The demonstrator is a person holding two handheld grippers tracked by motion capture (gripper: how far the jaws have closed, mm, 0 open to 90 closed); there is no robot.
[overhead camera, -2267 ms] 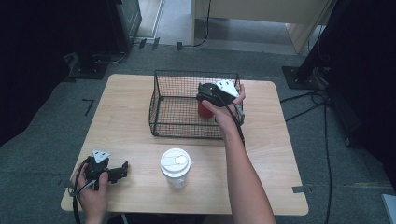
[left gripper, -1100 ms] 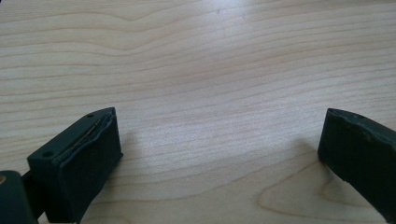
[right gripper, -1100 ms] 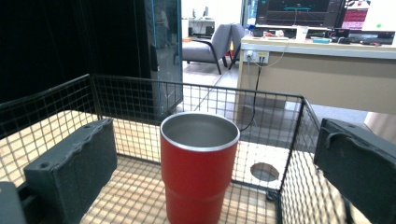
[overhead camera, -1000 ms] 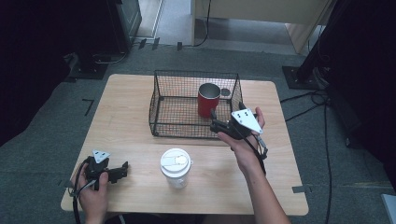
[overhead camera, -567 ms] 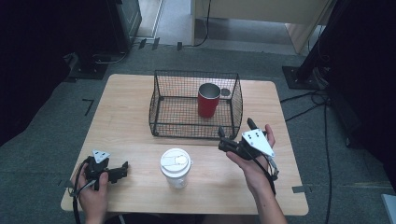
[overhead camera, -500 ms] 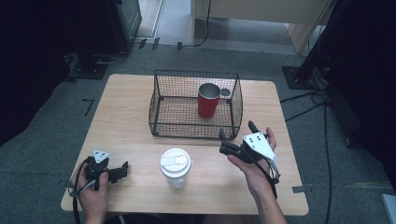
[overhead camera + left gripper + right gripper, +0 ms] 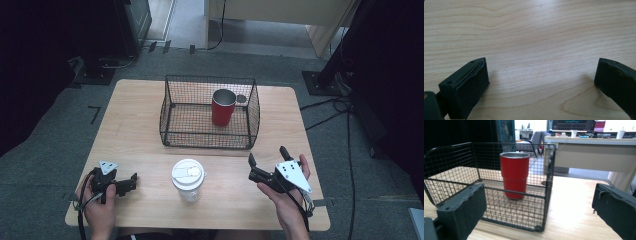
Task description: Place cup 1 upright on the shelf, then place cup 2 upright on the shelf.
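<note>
Standing upright in the wire basket (image 7: 176, 112), the red cup (image 7: 223, 107) looks placed. Both the right gripper (image 7: 266, 165) and left gripper (image 7: 127, 182) show fingers wide and empty; the lidded paper cup (image 7: 188, 179), lower centre on the table (image 7: 135, 130), likely goes next.

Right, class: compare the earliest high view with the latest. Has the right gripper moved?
Yes. The right gripper has pulled back out of the wire basket toward the person, leaving the red cup standing inside it.

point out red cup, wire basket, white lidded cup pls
red cup (image 7: 222, 111), high view, side wall.
wire basket (image 7: 205, 146), high view, near rim.
white lidded cup (image 7: 188, 173), high view, lid top.
</note>
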